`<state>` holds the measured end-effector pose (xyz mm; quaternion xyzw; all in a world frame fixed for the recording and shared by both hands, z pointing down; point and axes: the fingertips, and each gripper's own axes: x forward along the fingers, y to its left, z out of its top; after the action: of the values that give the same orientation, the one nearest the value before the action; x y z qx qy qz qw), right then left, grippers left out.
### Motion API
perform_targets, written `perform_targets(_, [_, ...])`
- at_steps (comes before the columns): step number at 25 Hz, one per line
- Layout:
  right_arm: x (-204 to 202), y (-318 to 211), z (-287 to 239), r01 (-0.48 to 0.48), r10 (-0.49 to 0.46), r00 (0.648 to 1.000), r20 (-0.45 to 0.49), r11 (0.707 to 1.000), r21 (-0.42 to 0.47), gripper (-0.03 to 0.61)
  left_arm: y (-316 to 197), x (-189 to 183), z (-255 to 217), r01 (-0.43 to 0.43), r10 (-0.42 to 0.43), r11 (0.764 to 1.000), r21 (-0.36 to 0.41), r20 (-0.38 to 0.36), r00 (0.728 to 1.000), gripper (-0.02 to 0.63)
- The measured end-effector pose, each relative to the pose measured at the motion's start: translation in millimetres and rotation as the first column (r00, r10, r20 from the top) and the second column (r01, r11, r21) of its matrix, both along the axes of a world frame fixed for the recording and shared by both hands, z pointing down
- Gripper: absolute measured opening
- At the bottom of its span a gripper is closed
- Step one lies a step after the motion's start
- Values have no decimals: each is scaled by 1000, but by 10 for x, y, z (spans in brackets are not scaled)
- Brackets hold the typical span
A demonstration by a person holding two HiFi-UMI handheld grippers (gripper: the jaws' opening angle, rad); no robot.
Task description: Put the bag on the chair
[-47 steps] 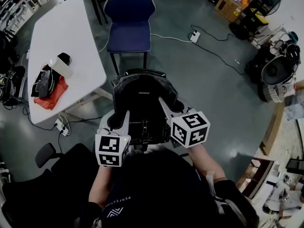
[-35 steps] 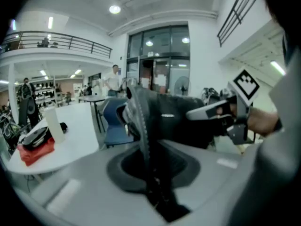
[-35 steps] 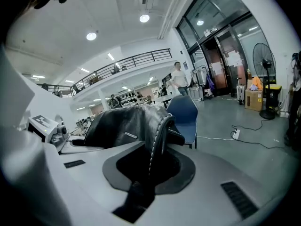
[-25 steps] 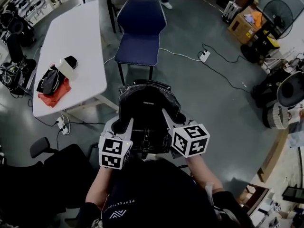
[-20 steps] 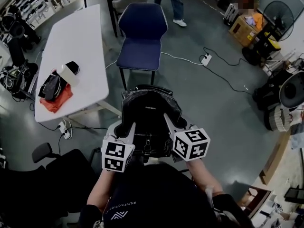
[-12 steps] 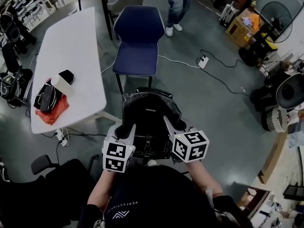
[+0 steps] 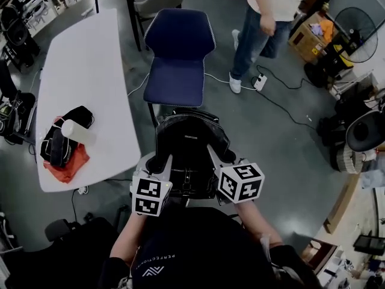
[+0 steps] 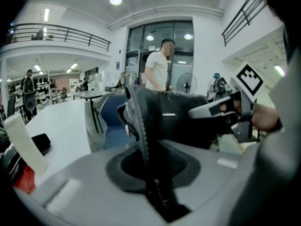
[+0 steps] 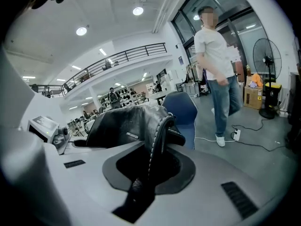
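Black leather bag [image 7: 187, 152] hung in the air between your two hands, over the grey floor [image 7: 271, 143], just short of the blue chair [image 7: 179, 53] straight ahead; it was not on the seat. Your left tongs [image 7: 161, 161] were clamped on the bag's left side, pinching a toothed strap [image 8: 138, 121] that ran up between the jaws. Your right tongs [image 7: 214, 154] were clamped on its right side, pinching a stitched strap [image 9: 157, 140] in the same way. To the left of the chair stood a long white counter [image 7: 90, 65] carrying a red cloth [image 7: 71, 166], a black pouch [image 7: 55, 149] lying on the cloth, and a white cylinder [image 7: 75, 131]. To the right of the chair stood a person [image 7: 267, 17] in a white top and jeans, near a power strip [image 7: 260, 82] on the floor.
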<state>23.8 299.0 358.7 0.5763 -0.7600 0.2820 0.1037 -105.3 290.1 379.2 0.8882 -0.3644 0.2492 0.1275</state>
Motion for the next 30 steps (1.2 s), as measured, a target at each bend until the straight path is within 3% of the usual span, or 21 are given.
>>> perform_targets(10, [-77, -848, 64, -26, 26, 1000, -17, 999, -18, 48, -867, -77, 67, -20, 20, 1000, -24, -23, 1000, 71])
perform_targets(16, [-22, -1282, 25, -18, 16, 997, -71, 999, -26, 48, -1262, -15, 98, -7, 0, 996, -84, -81, 997, 71])
perform_targets(20, [92, -1581, 0, -17, 15, 998, -62, 1000, -22, 48, -1562, 90, 55, 1, -6, 998, -60, -76, 997, 71])
perform_targets(30, [184, -2512, 198, 82, -84, 996, -35, 996, -36, 49, -2358, 173, 206, 108, -112, 992, -70, -54, 992, 72])
